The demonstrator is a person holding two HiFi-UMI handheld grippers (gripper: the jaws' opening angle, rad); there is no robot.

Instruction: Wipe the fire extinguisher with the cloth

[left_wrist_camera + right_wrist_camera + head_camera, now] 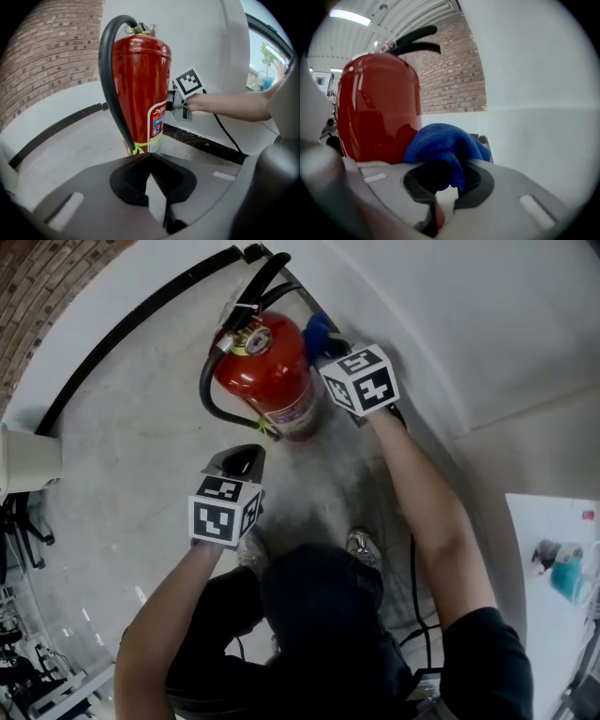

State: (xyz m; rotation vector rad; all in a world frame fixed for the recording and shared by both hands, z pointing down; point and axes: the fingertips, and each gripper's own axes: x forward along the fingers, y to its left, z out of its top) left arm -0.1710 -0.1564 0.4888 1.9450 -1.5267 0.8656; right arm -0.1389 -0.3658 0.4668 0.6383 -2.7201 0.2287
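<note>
Pinching the bunched blue microfibre cloth in my right tool, I hold it just beside the upper part of the red cylindrical metal fire extinguisher, on the side facing the white wall. The extinguisher stands upright on the grey concrete floor, with its black rubber hose looping down one flank. My left tool hangs near the extinguisher's base, apart from it, pressed together on nothing.

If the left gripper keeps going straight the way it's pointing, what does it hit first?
Probably the lower part of the fire extinguisher, straight ahead of the left gripper; tilted downward, it might touch the floor just short of it.
</note>
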